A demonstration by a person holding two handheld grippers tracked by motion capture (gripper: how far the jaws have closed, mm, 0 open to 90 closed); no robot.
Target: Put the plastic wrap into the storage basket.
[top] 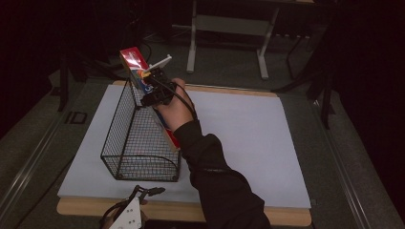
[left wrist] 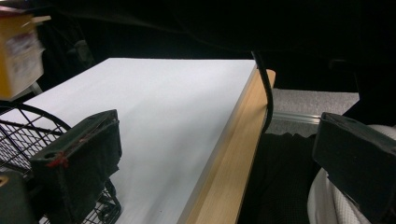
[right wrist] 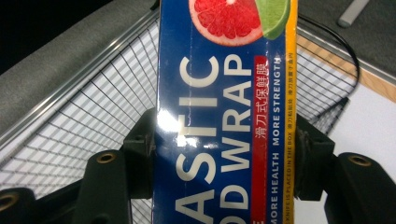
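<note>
High view: the left gripper (top: 143, 193) idles at the table's (top: 248, 143) near edge, jaws apart, empty. Farther off, the right gripper (top: 154, 90) clamps the box (top: 135, 59) tilted over the basket (top: 138, 143). Next, probably, lower it in.

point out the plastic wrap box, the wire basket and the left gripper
plastic wrap box (right wrist: 219, 116): right gripper view, its blue printed face
wire basket (top: 129, 143): high view, its near mesh side
left gripper (left wrist: 210, 154): left gripper view, midway between its open fingers

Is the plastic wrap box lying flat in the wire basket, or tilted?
Tilted. The plastic wrap box leans with its top end above the wire basket rim, clamped between the right gripper jaws.
</note>
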